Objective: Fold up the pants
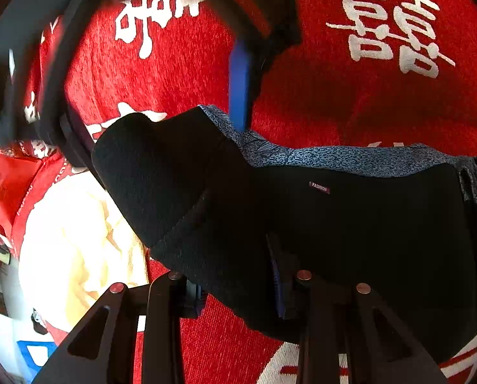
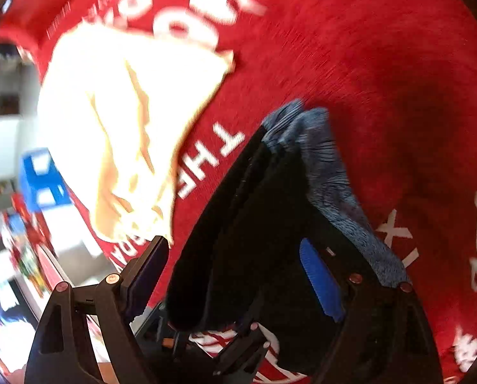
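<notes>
Pants (image 1: pixel 350 224) between left fingers (image 1: pixel 278 288)

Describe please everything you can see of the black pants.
The black pants are dark knit-looking fabric with a blue-grey speckled lining and a small "FASHION" label. They lie bunched and partly folded on the red printed cloth, beside a pale yellow garment. The left tool is shut on their near edge.
</notes>
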Demonstrator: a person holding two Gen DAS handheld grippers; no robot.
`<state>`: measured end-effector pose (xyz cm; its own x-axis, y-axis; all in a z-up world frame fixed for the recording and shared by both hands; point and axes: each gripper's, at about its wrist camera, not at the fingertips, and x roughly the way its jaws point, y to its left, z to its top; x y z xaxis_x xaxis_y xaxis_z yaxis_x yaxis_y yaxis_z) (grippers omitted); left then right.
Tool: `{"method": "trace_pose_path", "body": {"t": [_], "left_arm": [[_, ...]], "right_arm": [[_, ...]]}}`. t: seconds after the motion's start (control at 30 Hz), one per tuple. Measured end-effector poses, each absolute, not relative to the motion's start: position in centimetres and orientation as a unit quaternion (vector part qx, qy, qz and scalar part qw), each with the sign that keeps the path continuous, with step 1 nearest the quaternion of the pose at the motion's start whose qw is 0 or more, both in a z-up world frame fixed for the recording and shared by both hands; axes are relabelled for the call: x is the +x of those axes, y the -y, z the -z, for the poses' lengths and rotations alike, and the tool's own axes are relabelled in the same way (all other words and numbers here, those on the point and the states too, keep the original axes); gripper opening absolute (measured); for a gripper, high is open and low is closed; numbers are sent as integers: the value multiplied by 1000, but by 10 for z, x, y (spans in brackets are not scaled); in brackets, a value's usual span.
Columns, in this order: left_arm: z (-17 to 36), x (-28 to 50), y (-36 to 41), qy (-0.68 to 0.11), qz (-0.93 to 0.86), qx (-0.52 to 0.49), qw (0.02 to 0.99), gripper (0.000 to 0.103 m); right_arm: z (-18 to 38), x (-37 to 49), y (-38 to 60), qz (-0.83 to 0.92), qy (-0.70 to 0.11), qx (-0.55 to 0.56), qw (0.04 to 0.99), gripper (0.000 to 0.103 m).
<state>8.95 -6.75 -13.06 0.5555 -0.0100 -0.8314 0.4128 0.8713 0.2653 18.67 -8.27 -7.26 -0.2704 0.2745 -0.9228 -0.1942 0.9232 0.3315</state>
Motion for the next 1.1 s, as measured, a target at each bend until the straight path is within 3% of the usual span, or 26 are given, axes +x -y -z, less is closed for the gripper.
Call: {"method": "trace_pose_path", "body": {"t": [0.07, 0.1, 0.13, 0.17, 0.2, 0.77, 1.1], "left_arm": [[128, 85, 72, -451, 125, 224, 855, 33], [127, 84, 73, -450, 125, 225, 855, 33], [124, 80, 78, -450, 127, 227, 854, 33], [123, 79, 78, -453, 131, 227, 852, 33], [122, 77, 80, -454, 136, 226, 851, 33], [1, -37, 207, -345, 281, 273, 853, 33], [-9, -132, 318, -383, 368, 293, 795, 33]], "right_arm": [[89, 187, 78, -188, -790, 15, 584, 87], [95, 185, 80, -182, -795, 13, 579, 75], [97, 184, 82, -181, -795, 18, 579, 55], [97, 182, 87, -183, -793, 31, 580, 26], [93, 180, 94, -181, -786, 42, 589, 19], [-29, 32, 317, -213, -609, 245, 723, 18], [-21, -113, 464, -162, -536, 370, 741, 17]]}}
